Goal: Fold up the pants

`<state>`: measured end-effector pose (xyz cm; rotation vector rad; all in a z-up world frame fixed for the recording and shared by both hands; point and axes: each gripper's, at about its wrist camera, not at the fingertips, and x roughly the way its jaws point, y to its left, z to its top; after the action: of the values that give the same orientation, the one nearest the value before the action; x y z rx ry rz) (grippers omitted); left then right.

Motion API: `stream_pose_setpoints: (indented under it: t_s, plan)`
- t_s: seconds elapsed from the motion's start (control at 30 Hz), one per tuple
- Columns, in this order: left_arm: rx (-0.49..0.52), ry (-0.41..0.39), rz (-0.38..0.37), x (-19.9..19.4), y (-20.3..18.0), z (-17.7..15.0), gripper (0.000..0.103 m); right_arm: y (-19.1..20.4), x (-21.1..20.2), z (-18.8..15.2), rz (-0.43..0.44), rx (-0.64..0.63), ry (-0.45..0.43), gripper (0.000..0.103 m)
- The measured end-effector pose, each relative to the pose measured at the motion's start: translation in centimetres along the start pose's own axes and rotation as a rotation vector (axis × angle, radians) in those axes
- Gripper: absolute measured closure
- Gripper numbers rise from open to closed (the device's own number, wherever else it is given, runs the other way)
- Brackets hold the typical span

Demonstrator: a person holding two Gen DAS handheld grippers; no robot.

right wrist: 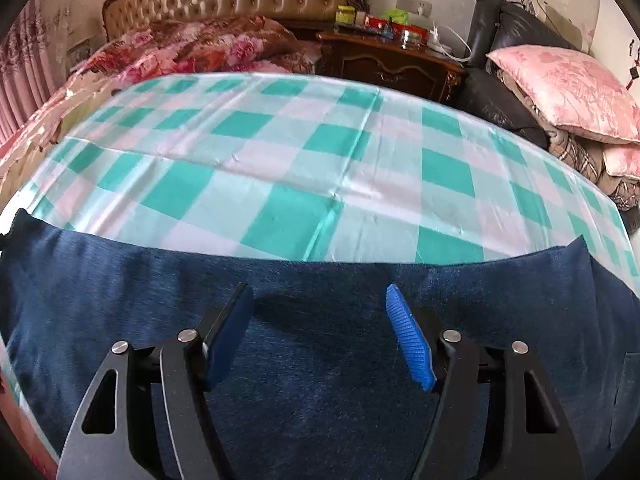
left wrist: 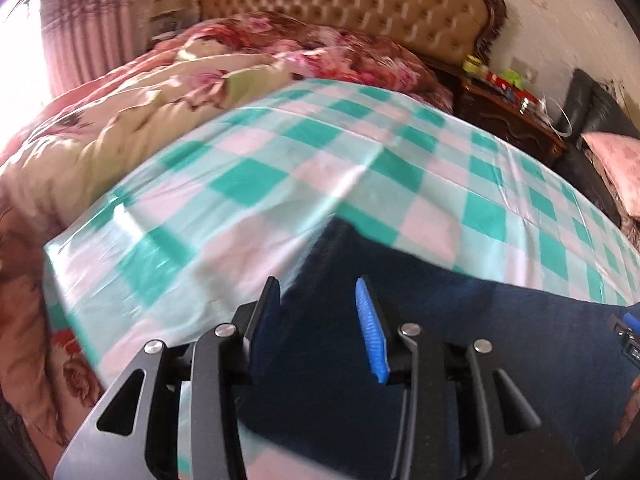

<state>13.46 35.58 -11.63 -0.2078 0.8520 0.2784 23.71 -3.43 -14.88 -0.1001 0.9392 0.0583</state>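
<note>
Lying flat along the near edge of the green-checked sheet (right wrist: 280, 168), the navy pants (right wrist: 320, 360) stretch across both views. Your left gripper (left wrist: 320, 300) hangs over their corner, jaws parted, nothing pinched. Your right gripper (right wrist: 318, 304) sits above the cloth's middle, jaws wide and empty.

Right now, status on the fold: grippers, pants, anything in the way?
Left gripper open, right gripper open, nothing held. Navy pants flat on the checked sheet. Nothing blocking.
</note>
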Motion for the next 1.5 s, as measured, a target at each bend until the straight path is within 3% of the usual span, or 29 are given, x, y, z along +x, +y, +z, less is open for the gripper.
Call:
stream_pose_setpoints:
  t_s: [0.1,0.2,0.3,0.43,0.5,0.6,0.67,0.77,0.83,0.9,0.97,1.13,1.2,1.33,1.5]
  plan:
    - [-0.032,-0.026,0.029,-1.9,1.3,-1.6,0.063,-0.2,0.3,0.0,0.009,0.003,0.000,0.038]
    - [-0.080,-0.050,0.007,-3.9,2.1,-3.4,0.063,-0.4,0.4,0.0,0.016,-0.002,0.001,0.037]
    - [-0.081,-0.043,-0.098,-5.4,1.1,-5.5,0.063,-0.5,0.6,0.3,0.032,-0.014,0.020,0.037]
    - [-0.077,0.003,-0.142,-5.7,-0.4,-9.1,0.064,-0.6,-0.2,1.2,0.046,0.017,0.026,0.038]
    - [-0.058,0.027,-0.160,-5.4,-1.2,-10.2,0.074,0.5,-1.2,1.8,0.112,0.008,-0.005,0.038]
    - [-0.050,0.026,-0.160,-5.4,-1.8,-11.4,0.074,3.2,-1.9,2.3,0.143,-0.064,-0.016,0.039]
    - [-0.123,0.031,-0.229,-5.4,-0.9,-11.8,0.074,5.1,-1.8,2.4,0.154,-0.107,-0.012,0.040]
    - [-0.258,0.036,-0.310,-5.3,1.3,-12.2,0.074,7.4,-0.5,2.4,0.152,-0.161,0.021,0.046]
    - [-0.270,0.019,-0.293,-5.9,2.1,-12.2,0.074,8.3,0.8,2.2,0.110,-0.195,0.047,0.048]
    - [-0.313,0.001,-0.324,-6.3,3.2,-12.1,0.073,8.0,1.1,2.1,0.117,-0.180,0.035,0.048]
    - [-0.391,-0.004,-0.354,-6.2,4.7,-11.9,0.067,7.7,1.4,2.2,0.124,-0.161,0.046,0.048]
    - [-0.589,0.024,-0.362,-4.5,7.3,-10.7,0.067,7.9,0.8,2.2,0.092,-0.151,0.039,0.048]
    - [-0.670,0.035,-0.379,-3.9,8.1,-10.1,0.067,7.8,-0.6,2.0,0.131,-0.134,0.009,0.047]
    - [-0.702,0.041,-0.362,-3.1,9.6,-8.7,0.067,8.6,-3.4,-0.2,0.172,-0.182,-0.019,0.047]
    - [-0.716,0.109,-0.400,-1.8,10.8,-7.3,0.067,8.5,-4.7,-3.3,0.225,-0.163,0.010,0.046]
